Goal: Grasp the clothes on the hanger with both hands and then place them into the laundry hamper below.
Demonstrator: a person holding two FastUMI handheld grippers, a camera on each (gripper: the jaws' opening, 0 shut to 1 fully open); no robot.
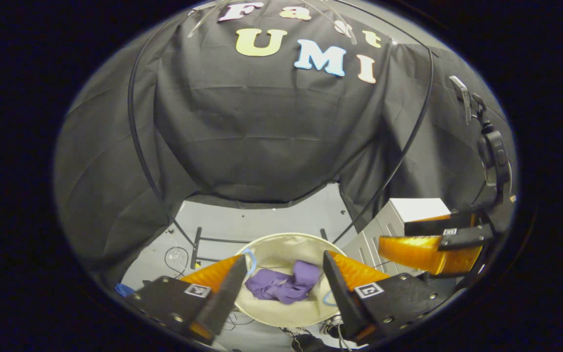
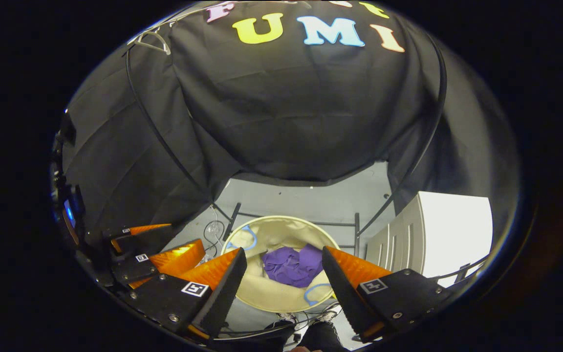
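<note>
Clothes: a crumpled purple garment lies loose inside the hamper, on its pale lining, a little toward the far side; in the right gripper view it shows as the same purple heap, touched by neither gripper
Hamper: round, cream-coloured, open-topped, standing on the grey floor below both grippers, with thin blue loop handles at its rim; seen from above in the right gripper view too
Left gripper: hangs above the hamper with its fingers spread wide and nothing between them, the garment showing in the gap well below
Right gripper: likewise above the hamper, fingers wide apart and empty; from the left gripper view it appears at the right edge, its orange side facing the camera
Hanger: a pale wire hanger hangs bare at the top left of the right gripper view, against the black cloth
Rack: thin black tubes arch over the booth and run down to the floor beside the hamper
Cabinet: a white box stands on the floor just right of the hamper
Floor: grey, with a coil of thin cable left of the hamper
</note>
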